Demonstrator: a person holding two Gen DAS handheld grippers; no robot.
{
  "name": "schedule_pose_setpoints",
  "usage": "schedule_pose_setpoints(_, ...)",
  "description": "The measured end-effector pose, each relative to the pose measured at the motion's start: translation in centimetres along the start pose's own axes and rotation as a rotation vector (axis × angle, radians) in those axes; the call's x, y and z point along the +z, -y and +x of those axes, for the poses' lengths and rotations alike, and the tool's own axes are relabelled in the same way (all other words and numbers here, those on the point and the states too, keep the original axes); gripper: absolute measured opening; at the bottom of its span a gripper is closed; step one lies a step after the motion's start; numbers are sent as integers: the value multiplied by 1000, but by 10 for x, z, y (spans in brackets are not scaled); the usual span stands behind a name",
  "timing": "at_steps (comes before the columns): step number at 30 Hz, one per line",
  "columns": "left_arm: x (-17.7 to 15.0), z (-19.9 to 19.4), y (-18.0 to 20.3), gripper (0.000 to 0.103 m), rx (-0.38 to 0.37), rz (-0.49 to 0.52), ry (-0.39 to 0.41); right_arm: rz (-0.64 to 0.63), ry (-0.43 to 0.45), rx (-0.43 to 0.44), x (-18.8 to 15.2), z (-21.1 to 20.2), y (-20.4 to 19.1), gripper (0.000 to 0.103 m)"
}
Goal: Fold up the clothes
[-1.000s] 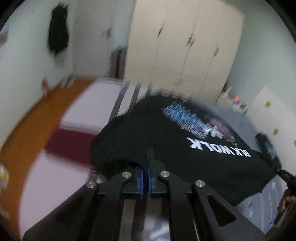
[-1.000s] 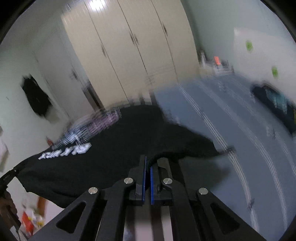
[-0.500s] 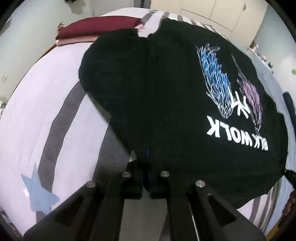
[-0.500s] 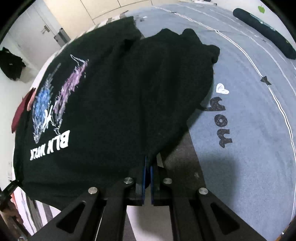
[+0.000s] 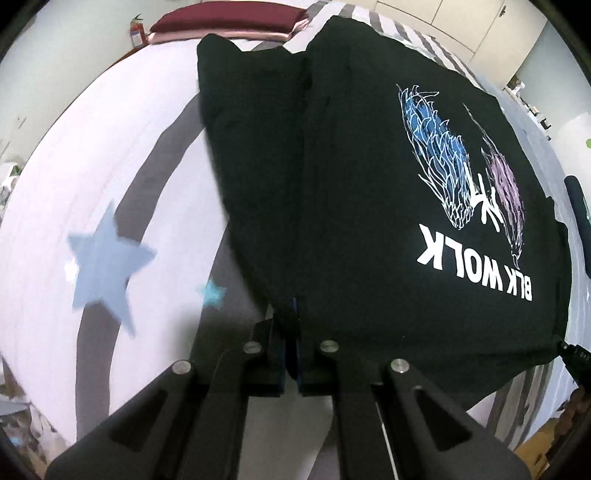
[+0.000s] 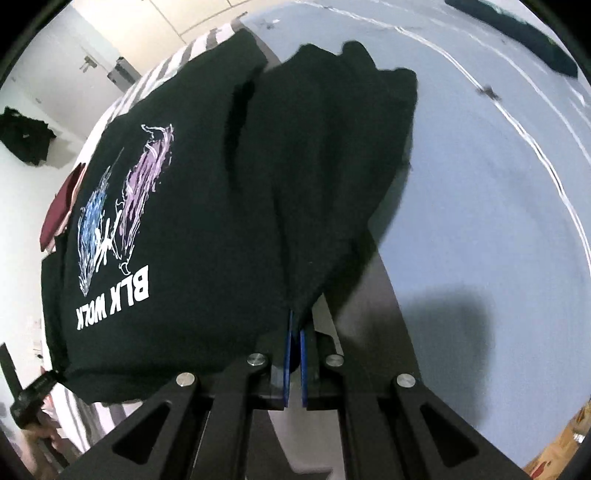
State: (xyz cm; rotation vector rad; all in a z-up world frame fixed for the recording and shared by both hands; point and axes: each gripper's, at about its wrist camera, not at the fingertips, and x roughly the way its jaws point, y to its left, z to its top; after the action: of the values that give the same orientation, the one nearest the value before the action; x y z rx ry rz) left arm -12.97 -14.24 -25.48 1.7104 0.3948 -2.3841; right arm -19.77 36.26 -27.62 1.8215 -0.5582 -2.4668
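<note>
A black T-shirt (image 5: 332, 177) with a blue and purple print and white "BLK WOLK" lettering lies spread over the bed, print side up, both sleeves showing at the far end. My left gripper (image 5: 291, 314) is shut on the shirt's near left corner, blue pads pinching the cloth. In the right wrist view the same T-shirt (image 6: 207, 206) fills the left half, and my right gripper (image 6: 295, 325) is shut on its near right corner. Both grippers point steeply down at the bed.
The bed (image 5: 74, 177) has a pale cover with grey stripes and blue stars on the left, blue-grey cover (image 6: 498, 192) on the right. Folded maroon clothes (image 5: 225, 18) lie at the far edge. A dark garment (image 6: 524, 33) lies far right. Wardrobes stand behind.
Both grippers have come down with the shirt from mid-air toward the bed. The shirt now lies spread on the cover instead of hanging, and the views have tipped from the room down to the bed.
</note>
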Motion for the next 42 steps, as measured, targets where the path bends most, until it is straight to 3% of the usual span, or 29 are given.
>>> schedule_pose_setpoints(9,22,17,7,6,-13,-33,-47,-15,-65,-36,19,17,-5,4)
schedule_pose_setpoints(13,25,2,0,33,-30,-53,-56,-51,-50,-87,21,5,-12,17)
schedule_pose_setpoints(17,35,-22,-18,48,-30,-96,6,-88,19,-148,18,-25,-23,17)
schedule_pose_setpoints(20,65,-29,-34,49,-20,-128,70,-98,70,-102,21,-39,-41,17)
schedule_pose_setpoints(25,109,-18,-71,49,2,-193,138,-145,102,-23,38,-23,-89,17)
schedule_pose_setpoints(29,154,2,-81,49,23,-146,194,-176,110,31,37,-5,-124,17)
schedule_pose_setpoints(31,176,19,-87,49,4,-150,198,-183,107,57,43,12,-142,17)
schedule_pose_setpoints(36,187,44,-110,49,-83,-192,181,-210,105,91,56,51,-190,17)
schedule_pose_setpoints(38,202,52,-118,49,-81,-207,201,-214,103,103,58,59,-203,17)
schedule_pose_setpoints(42,222,77,-124,49,-147,-198,171,-222,101,116,57,66,-222,17)
